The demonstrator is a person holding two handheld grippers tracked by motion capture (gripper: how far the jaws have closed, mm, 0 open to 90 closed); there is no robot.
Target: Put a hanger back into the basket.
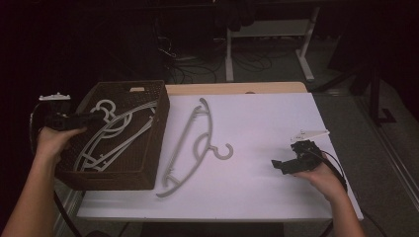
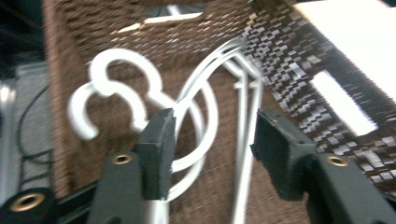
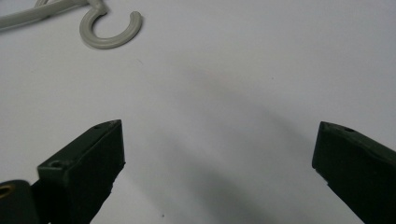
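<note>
A brown woven basket [image 1: 148, 148] stands at the table's left and holds several white hangers [image 1: 116, 131]. My left gripper [image 1: 94, 118] hovers over the basket's left rim, pointing inward. In the left gripper view it [image 2: 212, 135] is open, with the white hangers' hooks and loops [image 2: 116, 88] lying beyond the jaws against the basket wall [image 2: 289, 70]. A grey hanger [image 1: 180, 147] lies flat on the white table just right of the basket. My right gripper [image 1: 277, 165] rests low at the right, wide open [image 3: 217, 140] and holding nothing, with the grey hanger's hook [image 3: 109, 35] farther ahead.
The white tabletop [image 1: 267, 123] has free room between the grey hanger and my right gripper. Beyond the far edge are dark floor, cables and white desk legs [image 1: 306, 44]. The basket sits near the table's left edge.
</note>
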